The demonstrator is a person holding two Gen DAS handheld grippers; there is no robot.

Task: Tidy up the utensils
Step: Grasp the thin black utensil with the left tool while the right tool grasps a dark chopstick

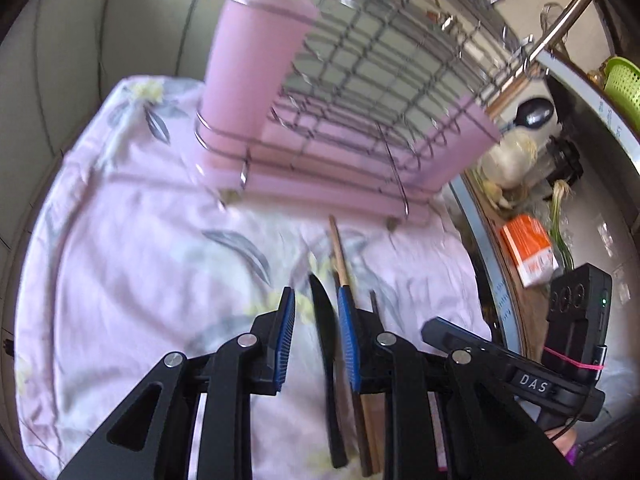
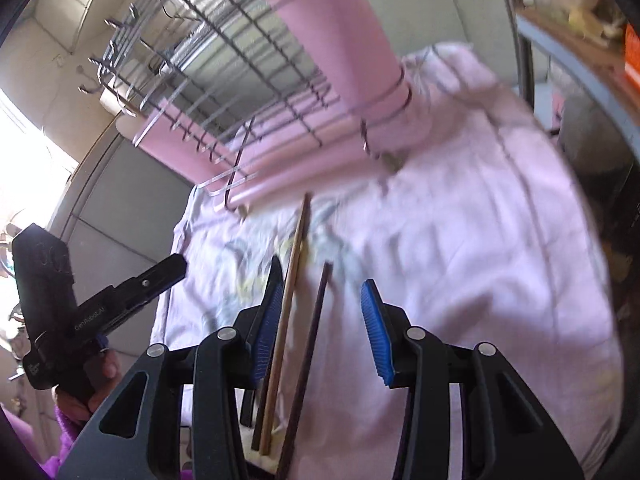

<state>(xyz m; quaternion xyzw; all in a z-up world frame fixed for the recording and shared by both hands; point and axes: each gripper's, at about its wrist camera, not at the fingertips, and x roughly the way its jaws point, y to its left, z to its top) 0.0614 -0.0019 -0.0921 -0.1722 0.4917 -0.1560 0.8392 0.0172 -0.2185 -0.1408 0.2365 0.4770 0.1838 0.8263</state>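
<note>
Both tongs hung released over the cloth-covered worktop (image 1: 120, 240), the left tongs (image 1: 316, 304) straddling a black knife (image 1: 326, 340) and the right tongs (image 2: 320, 296) two chopsticks (image 2: 294, 264), seemingly lined up, through blur, for the pink rack (image 1: 320, 120) beyond.

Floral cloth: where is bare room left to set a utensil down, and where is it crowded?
The cloth is bare on its wide left stretch, between the wall and the left tool, in front of the pink rack. Crowded: the strip with the black knife and chopsticks, beside the right tool.
</note>
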